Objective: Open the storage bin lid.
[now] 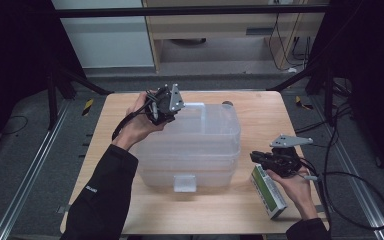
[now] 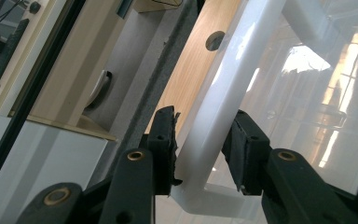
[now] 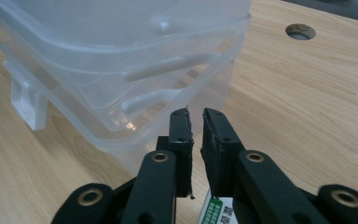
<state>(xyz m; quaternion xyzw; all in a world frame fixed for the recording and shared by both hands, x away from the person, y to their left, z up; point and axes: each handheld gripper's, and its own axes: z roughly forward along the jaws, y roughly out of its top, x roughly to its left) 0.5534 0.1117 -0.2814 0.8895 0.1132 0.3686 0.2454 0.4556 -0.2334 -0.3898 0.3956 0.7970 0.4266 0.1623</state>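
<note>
Between the left gripper's (image 2: 199,154) jaws I saw the white rim of the tubs (image 1: 190,145) — jaws parted, one pad on each side of it, the outer pad touching, at the far left corner of the stack. Below and beside the right gripper (image 3: 196,140) lay a green-and-white box (image 1: 268,192) on the table (image 1: 260,107); its jaws stood nearly closed, a thin gap between them, nothing gripped — the tubs sat just ahead of their tips.

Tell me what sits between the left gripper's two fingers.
The white rim of the clear plastic bin runs between the left gripper fingers; the left gripper view shows it, with wooden table beyond.
</note>
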